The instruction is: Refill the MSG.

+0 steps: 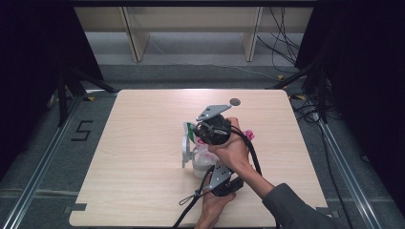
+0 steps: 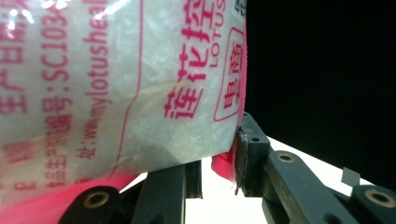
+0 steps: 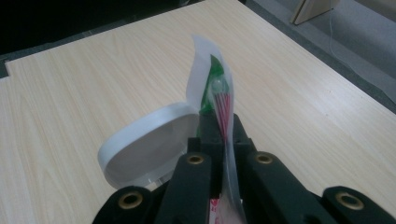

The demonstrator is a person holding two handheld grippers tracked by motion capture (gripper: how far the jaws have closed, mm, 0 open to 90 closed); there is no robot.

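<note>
A plastic bag of white granules (image 2: 116, 93) with pink print hangs over an open white container (image 1: 200, 167), whose flip lid (image 1: 185, 150) stands up at its left. My right gripper (image 1: 197, 130) is shut on the bag's clear top edge (image 3: 223, 100), which has green and red print. In that view the white lid (image 3: 149, 140) lies just left of the jaws. My left gripper (image 1: 216, 166), near the table's front edge, grips the bag's pink bottom corner (image 2: 224, 168) between its narrowly spaced jaws. The right hand hides much of the bag in the high view.
A small grey disc (image 1: 234, 101) lies at the far side of the wooden table (image 1: 143, 181). Cables trail from both grippers toward the front edge. Dark stands and floor cables flank the table.
</note>
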